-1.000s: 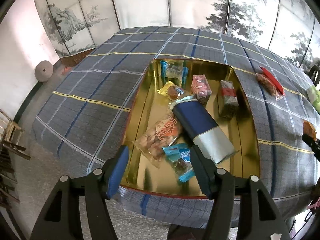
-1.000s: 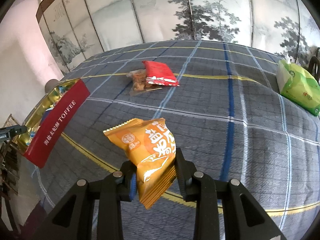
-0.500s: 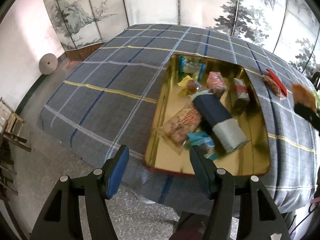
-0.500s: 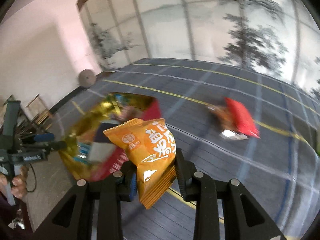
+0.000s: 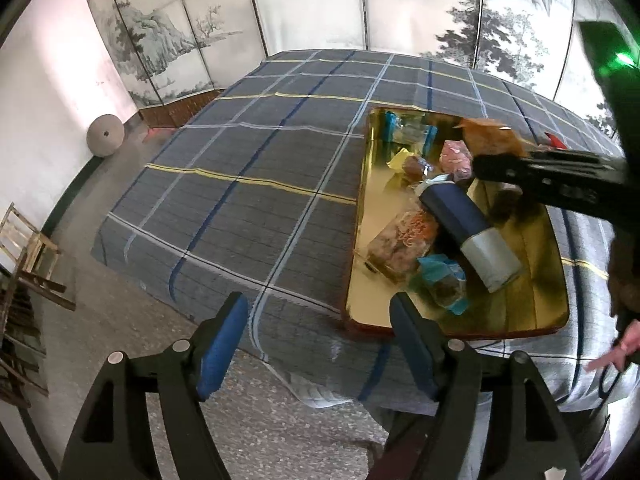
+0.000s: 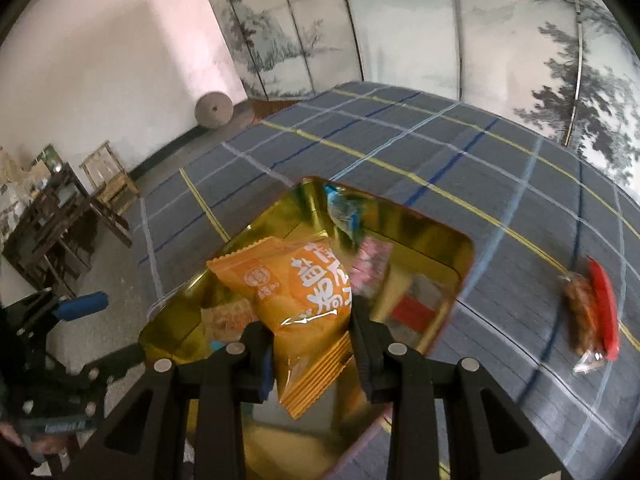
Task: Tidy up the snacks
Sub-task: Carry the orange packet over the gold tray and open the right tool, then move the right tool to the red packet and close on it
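Observation:
My right gripper (image 6: 314,356) is shut on an orange snack packet (image 6: 296,292) and holds it above the gold tray (image 6: 440,232). In the left wrist view that packet (image 5: 488,138) hangs over the tray's far half. The tray (image 5: 536,312) holds several snacks, among them a blue and silver pack (image 5: 464,220), a pink packet (image 5: 454,156) and a blue wrapper (image 5: 440,276). My left gripper (image 5: 318,340) hovers off the tray's near left corner. Its jaws are opening with nothing between them. A red packet (image 6: 596,312) lies on the cloth to the right.
A grey plaid cloth (image 5: 260,168) covers the table. A painted folding screen stands behind. A round stone disc (image 5: 105,136) leans on the wall, and wooden chairs (image 5: 28,248) stand on the floor at left. A person's hand (image 5: 616,352) shows at the right edge.
My right gripper swung left with the orange packet, from over the bare cloth to above the tray. My left gripper drew back leftwards off the tray, and its jaws spread wider.

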Demonstrator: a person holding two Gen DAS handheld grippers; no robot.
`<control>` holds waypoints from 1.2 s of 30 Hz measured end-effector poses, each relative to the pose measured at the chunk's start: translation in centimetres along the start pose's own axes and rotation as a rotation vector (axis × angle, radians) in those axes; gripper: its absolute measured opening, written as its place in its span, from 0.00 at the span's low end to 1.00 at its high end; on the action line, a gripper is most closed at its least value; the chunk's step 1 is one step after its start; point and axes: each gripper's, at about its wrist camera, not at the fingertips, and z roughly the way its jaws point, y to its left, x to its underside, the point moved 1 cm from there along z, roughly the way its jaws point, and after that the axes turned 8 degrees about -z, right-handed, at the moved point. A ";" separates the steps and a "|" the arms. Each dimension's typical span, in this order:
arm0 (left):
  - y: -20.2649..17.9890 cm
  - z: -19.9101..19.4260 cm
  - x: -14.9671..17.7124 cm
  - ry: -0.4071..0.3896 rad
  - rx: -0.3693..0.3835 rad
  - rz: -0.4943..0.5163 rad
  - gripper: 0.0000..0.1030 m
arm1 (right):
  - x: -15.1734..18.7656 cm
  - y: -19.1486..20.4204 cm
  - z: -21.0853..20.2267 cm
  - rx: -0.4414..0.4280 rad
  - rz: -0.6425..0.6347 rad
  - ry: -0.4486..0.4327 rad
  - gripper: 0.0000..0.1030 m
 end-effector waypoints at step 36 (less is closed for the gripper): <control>-4.9 -0.7 -0.2 0.003 0.046 0.110 0.70 | 6.3 -19.8 -7.2 0.270 0.397 -0.017 0.52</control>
